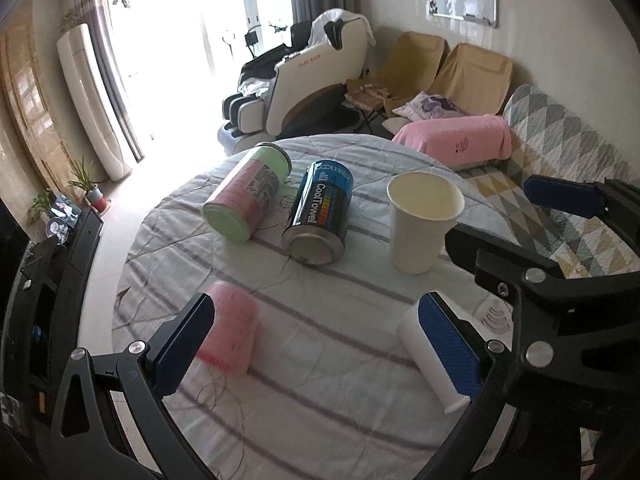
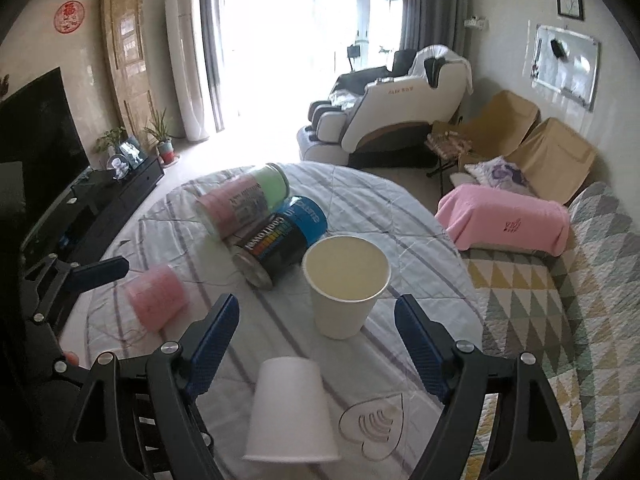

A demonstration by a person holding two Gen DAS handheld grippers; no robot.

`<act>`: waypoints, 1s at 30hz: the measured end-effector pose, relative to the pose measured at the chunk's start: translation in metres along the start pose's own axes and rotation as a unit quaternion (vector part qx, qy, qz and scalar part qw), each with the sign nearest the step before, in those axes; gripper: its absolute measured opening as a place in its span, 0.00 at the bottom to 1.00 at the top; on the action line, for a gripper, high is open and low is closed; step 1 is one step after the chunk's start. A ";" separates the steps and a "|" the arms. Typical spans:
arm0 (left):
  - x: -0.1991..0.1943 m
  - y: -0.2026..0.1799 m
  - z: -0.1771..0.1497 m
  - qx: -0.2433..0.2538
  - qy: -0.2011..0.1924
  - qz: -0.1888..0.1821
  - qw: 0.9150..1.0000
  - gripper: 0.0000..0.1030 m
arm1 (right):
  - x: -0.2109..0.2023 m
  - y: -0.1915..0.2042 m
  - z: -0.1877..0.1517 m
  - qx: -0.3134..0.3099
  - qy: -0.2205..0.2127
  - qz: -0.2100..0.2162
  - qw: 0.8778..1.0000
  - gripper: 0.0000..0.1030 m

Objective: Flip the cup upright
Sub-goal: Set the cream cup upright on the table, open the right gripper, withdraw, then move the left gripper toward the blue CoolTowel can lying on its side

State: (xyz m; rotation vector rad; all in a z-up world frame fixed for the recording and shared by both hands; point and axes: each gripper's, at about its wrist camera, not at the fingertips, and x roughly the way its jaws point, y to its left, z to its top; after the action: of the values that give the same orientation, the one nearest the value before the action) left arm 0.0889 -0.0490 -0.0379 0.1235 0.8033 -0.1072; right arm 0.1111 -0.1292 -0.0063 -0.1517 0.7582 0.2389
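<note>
A cream paper cup (image 1: 422, 222) (image 2: 344, 286) stands upright, mouth up, on the round cloth-covered table (image 1: 320, 380) (image 2: 360, 200). A white cup (image 2: 290, 412) stands upside down near my right gripper (image 2: 320, 354), which is open around the space above it; in the left wrist view the white cup (image 1: 430, 364) lies against my left gripper's right finger. A pink cup (image 1: 228, 328) (image 2: 156, 296) sits upside down by the left finger. My left gripper (image 1: 316, 344) is open and empty.
Two cans lie on their sides at the table's far middle: a pink and green one (image 1: 248, 194) (image 2: 244, 200) and a dark blue CoolTowel one (image 1: 320, 216) (image 2: 280, 240). A quilted sofa (image 2: 560, 300) with a pink towel (image 2: 504, 216) runs along the right.
</note>
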 end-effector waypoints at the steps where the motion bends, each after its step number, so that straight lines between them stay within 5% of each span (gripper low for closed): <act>1: -0.005 0.003 -0.004 -0.002 -0.004 0.000 1.000 1.00 | -0.005 0.003 -0.002 -0.001 -0.005 -0.003 1.000 0.79; 11: -0.069 0.028 -0.035 -0.046 -0.081 0.006 0.996 1.00 | -0.056 0.027 -0.022 0.029 -0.066 0.021 0.997 0.80; 15: -0.083 0.034 -0.044 -0.048 -0.094 0.024 0.994 1.00 | -0.079 0.027 -0.029 0.044 -0.110 -0.007 0.993 0.80; 30: -0.080 0.030 -0.035 -0.026 -0.086 0.046 0.995 1.00 | -0.068 0.001 -0.041 0.075 -0.074 -0.015 0.994 0.80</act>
State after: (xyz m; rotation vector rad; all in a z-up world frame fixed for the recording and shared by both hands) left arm 0.0133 -0.0101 -0.0018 0.0998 0.6276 -0.0094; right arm 0.0359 -0.1483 0.0118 -0.0020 0.6239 0.1617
